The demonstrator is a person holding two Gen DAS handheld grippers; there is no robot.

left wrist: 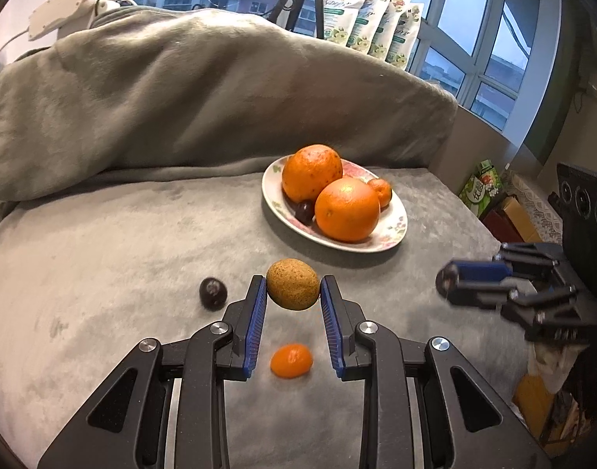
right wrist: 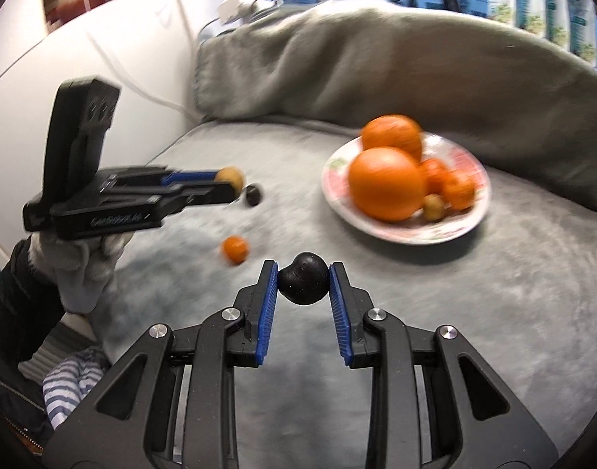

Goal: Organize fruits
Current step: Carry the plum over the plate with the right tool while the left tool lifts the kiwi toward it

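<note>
My left gripper [left wrist: 293, 287] is shut on a round brown fruit [left wrist: 293, 284], held above the grey blanket. Below it lie a small orange fruit [left wrist: 291, 360] and, to the left, a dark plum-like fruit [left wrist: 213, 293]. Beyond stands a flowered plate [left wrist: 392, 236] with two large oranges [left wrist: 347, 211], a small tangerine and a dark fruit. My right gripper [right wrist: 303, 281] is shut on a dark fruit [right wrist: 303, 279], in front of the plate [right wrist: 415, 236]. In the right wrist view the left gripper [right wrist: 230, 183] shows at left with the brown fruit [right wrist: 231, 176].
A grey blanket [left wrist: 122, 254] covers the surface and heaps up into a wall at the back [left wrist: 181, 97]. Pouches [left wrist: 372, 19] stand on the window sill. The surface drops off at right onto boxes [left wrist: 505, 211]. A gloved hand [right wrist: 83, 273] holds the left gripper.
</note>
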